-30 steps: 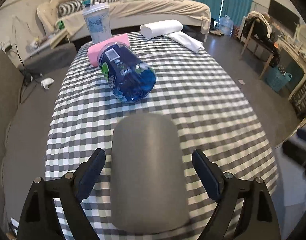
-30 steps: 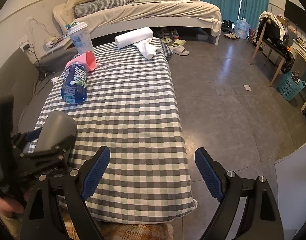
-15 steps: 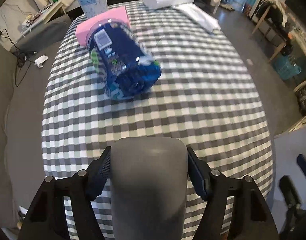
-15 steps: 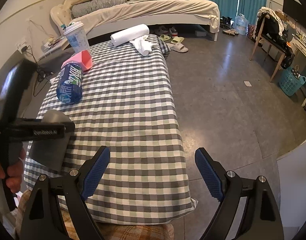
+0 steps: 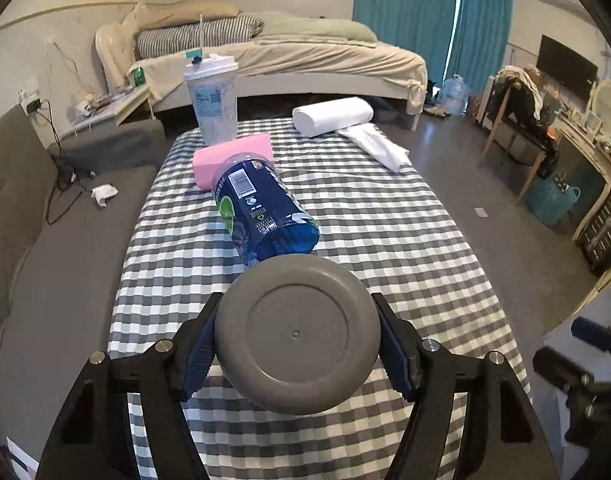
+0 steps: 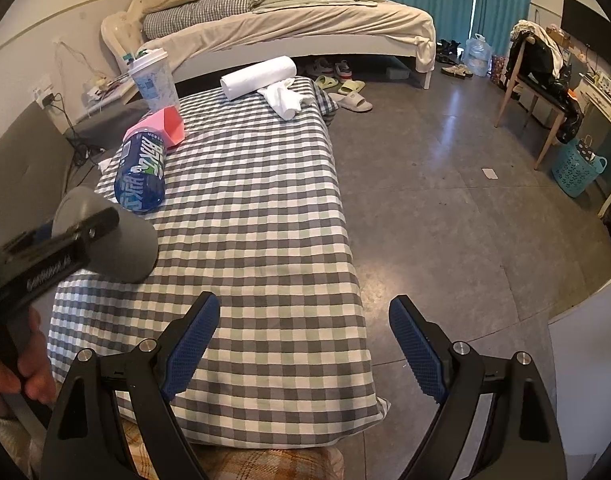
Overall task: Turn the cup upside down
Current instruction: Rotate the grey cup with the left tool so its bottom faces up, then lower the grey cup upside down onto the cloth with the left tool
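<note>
Just beyond your grey cup [image 5: 295, 334] a blue bottle [image 5: 263, 208] lies on its side on the checked surface [image 5: 405, 248], touching a pink box [image 5: 229, 154]. Your left gripper [image 5: 295, 344] clamps the cup, raised, base toward the camera. Your right gripper [image 6: 305, 344] hangs wide, empty.

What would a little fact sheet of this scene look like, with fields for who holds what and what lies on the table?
Held item: grey cup, flat base facing the left camera
Holder: left gripper, jaws closed on the cup's sides
Cup position: lifted, tipped on its side above the checked tablecloth
Other hand: right gripper, jaws wide apart, holding nothing
Behind the cup: blue bottle lying on its side
Further back: pink sponge, lidded drink cup, paper towel roll
</note>
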Demonstrator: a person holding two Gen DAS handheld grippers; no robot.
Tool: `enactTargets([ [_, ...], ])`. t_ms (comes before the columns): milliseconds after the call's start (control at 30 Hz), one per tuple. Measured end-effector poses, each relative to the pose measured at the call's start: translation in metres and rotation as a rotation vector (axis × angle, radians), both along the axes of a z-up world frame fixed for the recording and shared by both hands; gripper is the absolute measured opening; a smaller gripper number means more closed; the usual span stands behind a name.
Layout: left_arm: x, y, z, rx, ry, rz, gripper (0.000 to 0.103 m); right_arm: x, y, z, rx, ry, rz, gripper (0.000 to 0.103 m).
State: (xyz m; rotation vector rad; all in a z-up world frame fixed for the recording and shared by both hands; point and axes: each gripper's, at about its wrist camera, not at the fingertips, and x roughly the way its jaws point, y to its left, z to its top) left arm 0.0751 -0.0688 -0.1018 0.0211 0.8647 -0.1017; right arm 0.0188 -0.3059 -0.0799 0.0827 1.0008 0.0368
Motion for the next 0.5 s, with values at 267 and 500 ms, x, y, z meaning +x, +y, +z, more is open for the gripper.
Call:
enactTargets([
  [267, 0.012, -0.007, -0.004, 0.004, -0.001, -0.029, 0.081, -0.006, 0.007, 0.007, 0.012, -0.022, 0.017, 0.087],
  [500, 0.005, -0.003, -0.042, -0.004, 0.065, -0.04, 0.079, -0.002, 0.01, 0.001, 0.015, -0.01, 0.021, 0.087],
])
